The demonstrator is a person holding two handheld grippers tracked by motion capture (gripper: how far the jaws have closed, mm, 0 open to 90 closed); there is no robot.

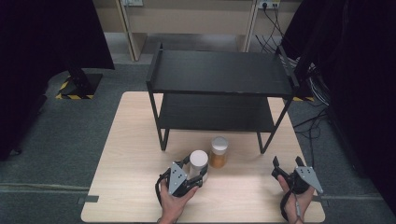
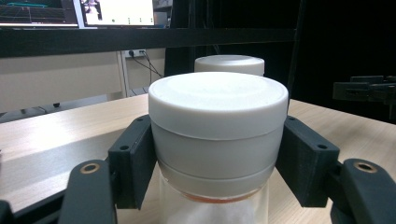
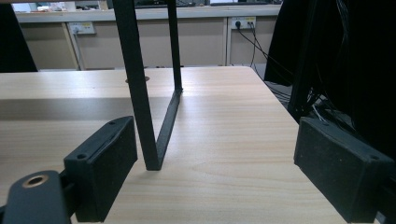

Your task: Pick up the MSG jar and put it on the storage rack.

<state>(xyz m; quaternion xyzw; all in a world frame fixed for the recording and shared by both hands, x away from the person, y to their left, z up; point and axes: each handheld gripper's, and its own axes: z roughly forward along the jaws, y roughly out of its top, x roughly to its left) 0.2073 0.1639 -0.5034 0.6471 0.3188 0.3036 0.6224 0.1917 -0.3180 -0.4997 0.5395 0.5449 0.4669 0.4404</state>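
From the high view, the left gripper [image 1: 195, 173] clamps the near white-lidded jar [image 1: 198, 161] on the wooden table [image 1: 126, 154], just in front of a black two-tier shelf [image 1: 219, 74]; a second jar [image 1: 219, 151] with amber contents stands just beside it; the right gripper [image 1: 286, 163] rests well apart with jaws spread. In the left gripper view, both pads press the lid [image 2: 217, 100]; in the right gripper view, the jaws stand apart around bare table [image 3: 224, 140], a shelf leg [image 3: 137, 88] ahead.

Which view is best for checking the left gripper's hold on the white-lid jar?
Left gripper view: the jar is close up, both pads pressed against its lid. The high view shows the jar small, at the left gripper, grip partly hidden. The right gripper view looks at the shelf leg.
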